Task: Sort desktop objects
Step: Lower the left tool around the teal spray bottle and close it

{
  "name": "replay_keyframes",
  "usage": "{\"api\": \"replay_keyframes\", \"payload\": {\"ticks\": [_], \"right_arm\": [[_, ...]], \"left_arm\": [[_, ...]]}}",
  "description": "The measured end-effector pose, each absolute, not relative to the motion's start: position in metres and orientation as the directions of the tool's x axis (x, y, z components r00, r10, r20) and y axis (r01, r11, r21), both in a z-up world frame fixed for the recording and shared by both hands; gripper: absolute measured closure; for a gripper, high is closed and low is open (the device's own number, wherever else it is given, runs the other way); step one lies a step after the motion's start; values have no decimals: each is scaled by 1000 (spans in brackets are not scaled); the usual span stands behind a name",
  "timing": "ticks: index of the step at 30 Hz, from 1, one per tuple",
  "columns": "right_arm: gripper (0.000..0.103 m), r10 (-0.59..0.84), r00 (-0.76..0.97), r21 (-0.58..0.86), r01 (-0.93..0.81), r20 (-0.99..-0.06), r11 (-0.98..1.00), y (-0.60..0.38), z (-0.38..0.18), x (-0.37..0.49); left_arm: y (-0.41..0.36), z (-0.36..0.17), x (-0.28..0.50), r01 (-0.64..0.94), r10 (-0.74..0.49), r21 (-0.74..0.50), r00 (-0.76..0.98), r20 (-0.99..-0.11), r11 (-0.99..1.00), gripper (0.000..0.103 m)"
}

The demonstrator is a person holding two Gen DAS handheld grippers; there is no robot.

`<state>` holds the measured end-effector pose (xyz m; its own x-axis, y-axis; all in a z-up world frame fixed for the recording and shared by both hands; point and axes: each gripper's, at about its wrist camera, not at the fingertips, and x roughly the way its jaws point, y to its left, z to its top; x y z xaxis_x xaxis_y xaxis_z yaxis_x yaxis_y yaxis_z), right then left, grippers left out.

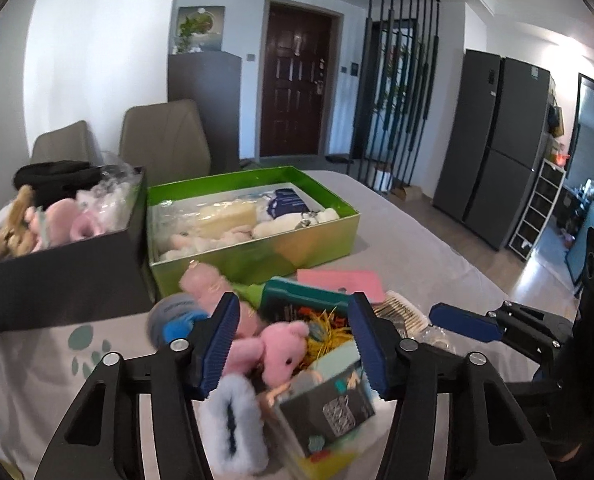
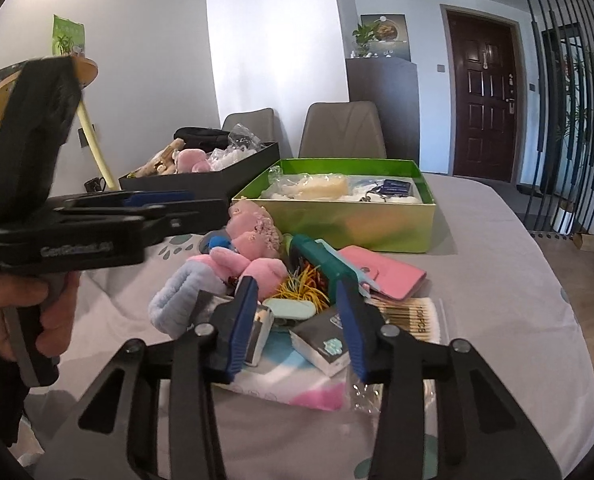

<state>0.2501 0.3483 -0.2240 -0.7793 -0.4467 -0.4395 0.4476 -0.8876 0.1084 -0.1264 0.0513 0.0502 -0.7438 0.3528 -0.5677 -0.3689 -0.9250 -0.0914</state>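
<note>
Beside green box (image 2: 353, 220), mixed clutter

Two grey chairs (image 1: 165, 136) behind the table; dark door (image 1: 295, 80); black fridge (image 1: 493, 140); framed picture (image 2: 385, 36)

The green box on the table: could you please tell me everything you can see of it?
The green box is a shallow, open rectangular box with no lid in view, looking like glossy cardboard, bright green inside and out. It sits flat on the grey tablecloth, beyond the pile of loose items, next to the black box. Inside lie pale plush pieces, clear plastic wrapping and a dark blue packet. A pink plush toy lies against its near wall. Neither gripper touches it.
</note>
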Motion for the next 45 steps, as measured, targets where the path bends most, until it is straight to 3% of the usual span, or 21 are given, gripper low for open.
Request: {"api": "replay_keyframes", "payload": {"ticks": [5, 12, 17, 31, 35, 38, 45], "right_arm": [[63, -447, -781, 138, 433, -436, -891, 353, -218, 235], [65, -490, -734, 314, 380, -470, -870, 361, -209, 198], [75, -534, -685, 396, 368, -496, -841, 358, -224, 184], [76, -568, -637, 454, 357, -520, -816, 357, -247, 166], [76, -581, -626, 471, 357, -520, -807, 357, -251, 164], [75, -589, -617, 482, 356, -521, -800, 358, -257, 162], [75, -603, -601, 501, 355, -524, -789, 358, -264, 158]], "left_arm": [[60, 46, -158, -387, 370, -111, -700, -610, -915, 47], [69, 37, -198, -408, 375, -127, -614, -694, -904, 47], [66, 23, -215, -398, 365, -140, -574, -733, -907, 47], [75, 2, -260, -396, 254, -53, -474, -843, -917, 46], [68, 1, -269, -379, 266, -89, -445, -855, -921, 46], [65, -9, -273, -360, 200, -44, -409, -891, -932, 47], [59, -7, -267, -378, 220, -59, -397, -891, -924, 47]]}}
